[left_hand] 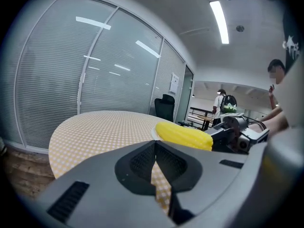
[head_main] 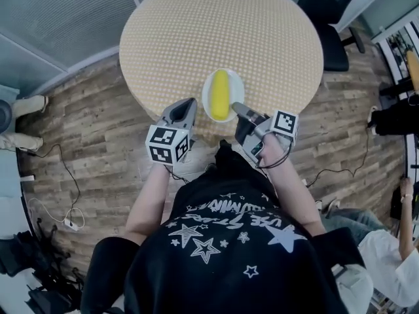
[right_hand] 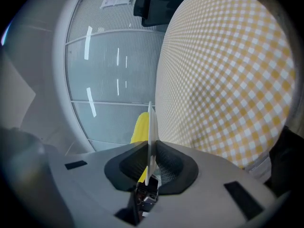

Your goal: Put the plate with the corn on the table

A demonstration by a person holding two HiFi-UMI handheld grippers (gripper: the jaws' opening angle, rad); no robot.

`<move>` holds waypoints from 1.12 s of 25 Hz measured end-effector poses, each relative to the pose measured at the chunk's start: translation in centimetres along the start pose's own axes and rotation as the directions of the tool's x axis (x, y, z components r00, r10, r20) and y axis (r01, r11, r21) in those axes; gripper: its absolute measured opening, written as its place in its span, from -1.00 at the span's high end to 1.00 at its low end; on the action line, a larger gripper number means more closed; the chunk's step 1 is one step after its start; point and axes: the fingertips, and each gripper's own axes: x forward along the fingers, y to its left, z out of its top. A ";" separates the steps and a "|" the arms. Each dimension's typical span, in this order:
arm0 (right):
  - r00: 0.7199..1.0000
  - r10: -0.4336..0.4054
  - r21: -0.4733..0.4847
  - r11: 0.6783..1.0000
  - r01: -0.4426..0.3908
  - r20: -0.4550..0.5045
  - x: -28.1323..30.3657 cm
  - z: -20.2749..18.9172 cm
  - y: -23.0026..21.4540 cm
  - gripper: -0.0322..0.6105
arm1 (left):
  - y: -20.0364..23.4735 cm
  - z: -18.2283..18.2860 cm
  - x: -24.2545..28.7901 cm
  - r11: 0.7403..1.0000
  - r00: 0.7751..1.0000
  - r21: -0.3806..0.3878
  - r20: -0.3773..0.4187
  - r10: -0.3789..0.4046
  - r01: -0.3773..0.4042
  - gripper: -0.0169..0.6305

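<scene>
A white plate (head_main: 223, 77) carrying a yellow corn cob (head_main: 220, 95) is over the near edge of the round table (head_main: 196, 25) with its yellow checked cloth. My right gripper (head_main: 237, 108) is shut on the plate's near right rim. In the right gripper view the plate (right_hand: 151, 122) shows edge-on between the jaws of the right gripper (right_hand: 150, 151), with the corn (right_hand: 140, 127) beside it. Whether the plate rests on the cloth I cannot tell. My left gripper (head_main: 190, 104) is shut and empty just left of the plate. In the view from the left gripper (left_hand: 155, 148), the corn (left_hand: 183, 134) lies ahead.
A black office chair (head_main: 332, 41) stands at the table's far right. Cables (head_main: 62, 175) trail over the wood floor on the left. A seated person (head_main: 393, 254) is at the lower right. Glass partitions (left_hand: 109, 80) run behind the table, and a person with a backpack (left_hand: 224, 101) stands far off.
</scene>
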 end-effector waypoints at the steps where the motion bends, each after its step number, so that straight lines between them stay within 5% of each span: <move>1: 1.000 0.001 0.000 1.000 -0.001 -0.009 0.6 0.5 0.0 0.76 | 0.5 0.2 0.3 1.000 1.000 -0.002 0.001 0.013 -0.013 0.93; 28: 0.977 0.015 -0.056 0.998 -0.027 -0.214 16.5 19.9 0.3 0.75 | 11.7 8.3 12.6 0.956 0.956 -0.025 -0.003 0.293 -0.293 0.94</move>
